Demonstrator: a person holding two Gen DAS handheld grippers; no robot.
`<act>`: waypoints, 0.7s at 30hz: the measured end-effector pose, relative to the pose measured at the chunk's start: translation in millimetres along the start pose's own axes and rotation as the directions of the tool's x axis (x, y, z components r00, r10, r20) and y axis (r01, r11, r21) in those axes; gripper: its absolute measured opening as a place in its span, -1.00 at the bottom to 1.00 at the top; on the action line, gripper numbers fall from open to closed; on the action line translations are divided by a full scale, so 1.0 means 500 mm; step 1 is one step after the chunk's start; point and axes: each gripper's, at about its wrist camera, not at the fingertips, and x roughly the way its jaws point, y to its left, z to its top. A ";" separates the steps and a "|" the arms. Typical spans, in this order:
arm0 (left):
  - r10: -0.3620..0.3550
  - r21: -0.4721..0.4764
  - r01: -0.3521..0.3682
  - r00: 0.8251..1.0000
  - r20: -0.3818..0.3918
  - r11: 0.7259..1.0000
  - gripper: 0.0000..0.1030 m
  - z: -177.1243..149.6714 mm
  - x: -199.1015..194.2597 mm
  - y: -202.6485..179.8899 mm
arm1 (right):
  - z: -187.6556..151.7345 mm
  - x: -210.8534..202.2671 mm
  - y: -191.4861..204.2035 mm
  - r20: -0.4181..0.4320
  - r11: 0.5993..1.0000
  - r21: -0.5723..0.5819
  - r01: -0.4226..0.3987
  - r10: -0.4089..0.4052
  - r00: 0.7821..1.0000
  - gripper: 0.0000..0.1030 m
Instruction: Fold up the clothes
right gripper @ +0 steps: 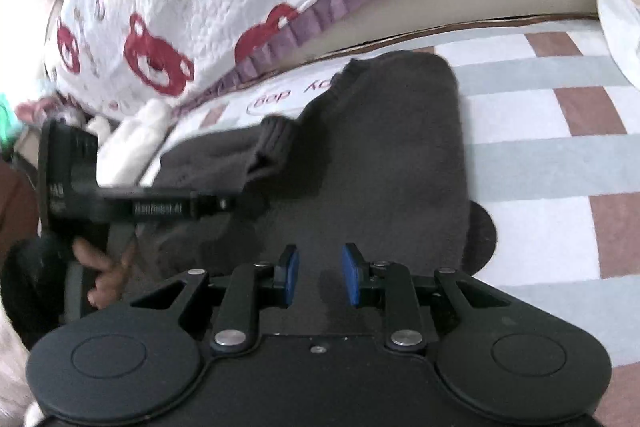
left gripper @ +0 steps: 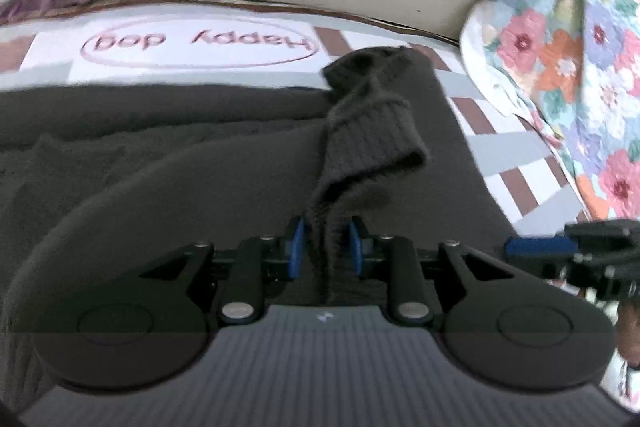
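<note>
A dark sweater (right gripper: 384,155) lies spread on the checked rug (right gripper: 540,155), just below the bed's edge. Its body looks partly folded; 1 sleeve (left gripper: 372,131) is not yet laid flat. The left gripper (left gripper: 326,247) pinches that sleeve. The right gripper (right gripper: 319,275), over the sweater, stands released, holding nothing.

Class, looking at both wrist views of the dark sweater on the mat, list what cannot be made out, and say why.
- Sweater in the left wrist view: near part hidden by the left claw.
- Mat lettering in the right wrist view: covered by the sweater.
- Hand in the right wrist view: blurred, partly hidden behind the claw's body.
</note>
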 end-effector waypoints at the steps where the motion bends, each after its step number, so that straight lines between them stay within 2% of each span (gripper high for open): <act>1: 0.002 -0.012 -0.002 1.000 -0.005 1.000 -0.55 -0.004 0.001 0.005 | -0.001 0.004 0.008 -0.010 1.000 -0.024 0.011 -0.011 1.000 -0.42; 7: 0.016 -0.044 -0.016 1.000 -0.014 0.999 -0.56 -0.009 -0.009 0.019 | -0.001 0.043 0.061 -0.077 0.980 -0.184 0.072 -0.088 0.993 -0.39; 11: 0.013 -0.022 -0.013 1.000 -0.026 1.000 -0.55 0.006 -0.032 0.013 | -0.018 0.091 0.077 -0.196 0.950 -0.293 0.111 -0.174 0.965 -0.38; 13: 0.007 -0.004 -0.008 0.999 -0.051 1.000 -0.55 0.018 -0.052 0.014 | -0.010 0.083 0.088 -0.184 0.943 -0.311 0.117 -0.181 0.966 -0.38; 15: 0.024 0.032 -0.022 0.998 -0.063 0.999 -0.48 0.029 -0.093 0.021 | 0.022 0.051 0.102 -0.118 0.950 -0.291 0.110 -0.150 0.982 -0.38; 16: 0.043 0.050 -0.040 0.997 -0.058 0.998 -0.41 0.031 -0.119 0.029 | 0.040 0.036 0.109 -0.081 0.954 -0.283 0.097 -0.124 0.989 -0.38; 17: 0.072 0.061 -0.069 0.997 -0.039 0.996 -0.21 0.029 -0.149 0.041 | 0.058 0.023 0.116 -0.046 0.958 -0.276 0.081 -0.098 0.994 -0.36; 18: 0.098 0.061 -0.097 0.995 -0.021 0.993 -0.14 0.024 -0.178 0.058 | 0.075 0.010 0.124 -0.011 0.961 -0.270 0.065 -0.071 0.997 -0.34; 21: 0.144 -0.075 -0.144 0.990 -0.009 0.987 -0.14 -0.013 -0.258 0.148 | 0.098 0.034 0.152 -0.014 0.947 -0.313 0.079 -0.088 0.996 -0.31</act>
